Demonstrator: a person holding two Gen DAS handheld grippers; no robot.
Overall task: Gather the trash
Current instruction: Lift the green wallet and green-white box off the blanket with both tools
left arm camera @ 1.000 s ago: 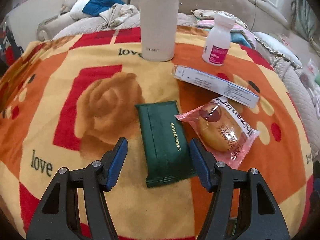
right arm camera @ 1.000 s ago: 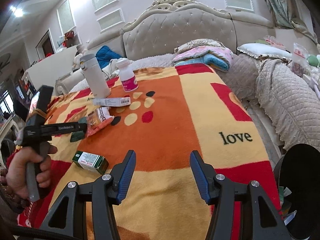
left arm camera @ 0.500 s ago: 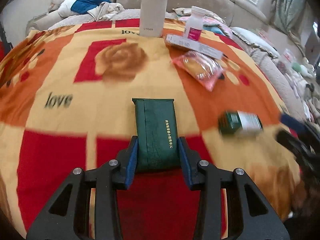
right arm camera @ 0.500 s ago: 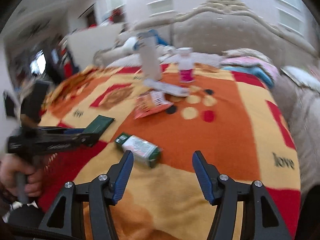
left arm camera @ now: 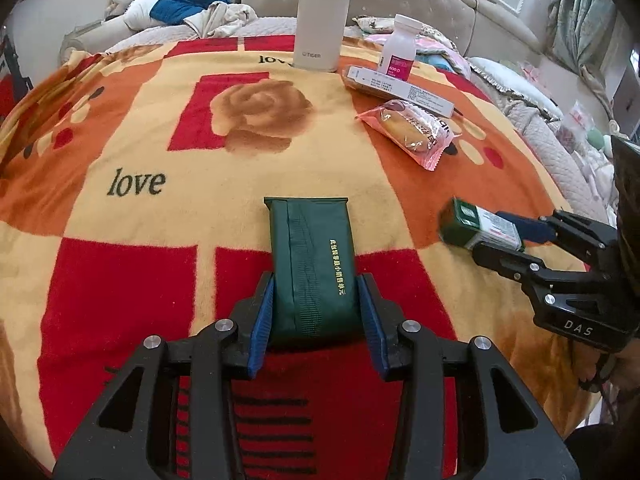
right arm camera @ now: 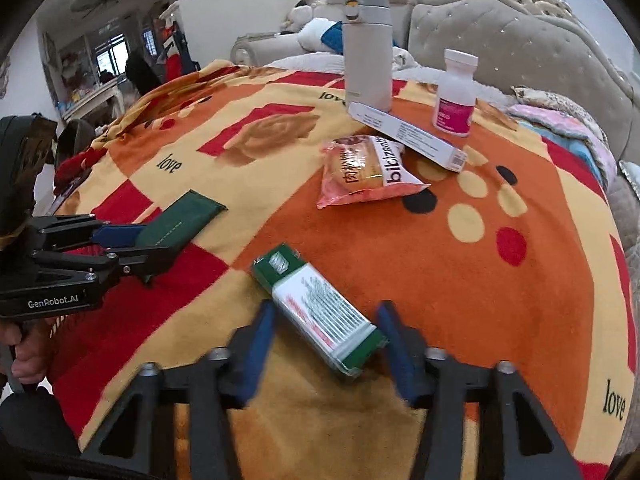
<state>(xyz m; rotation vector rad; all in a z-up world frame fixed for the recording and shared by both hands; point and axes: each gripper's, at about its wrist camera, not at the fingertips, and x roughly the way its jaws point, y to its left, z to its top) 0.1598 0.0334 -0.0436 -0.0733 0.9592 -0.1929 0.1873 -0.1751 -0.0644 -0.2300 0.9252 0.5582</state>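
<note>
Blanket [right arm camera: 460,260]: right gripper [right arm camera: 326,338] visibly straddles box [right arm camera: 320,312].

From my remote station: a flowered blanket [left arm camera: 140,152] printed "love" carries a white flask [left arm camera: 320,20] and pink-labelled bottle [left arm camera: 398,54], a tufted headboard [right arm camera: 520,52] and heaped pillows [right arm camera: 560,120] beyond.

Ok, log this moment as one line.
left gripper: shut on green pouch | right gripper: open around green box | blanket

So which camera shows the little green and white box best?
The right wrist view: the green and white box lies large between the right tongs. The left wrist view shows only its small far end.
</note>
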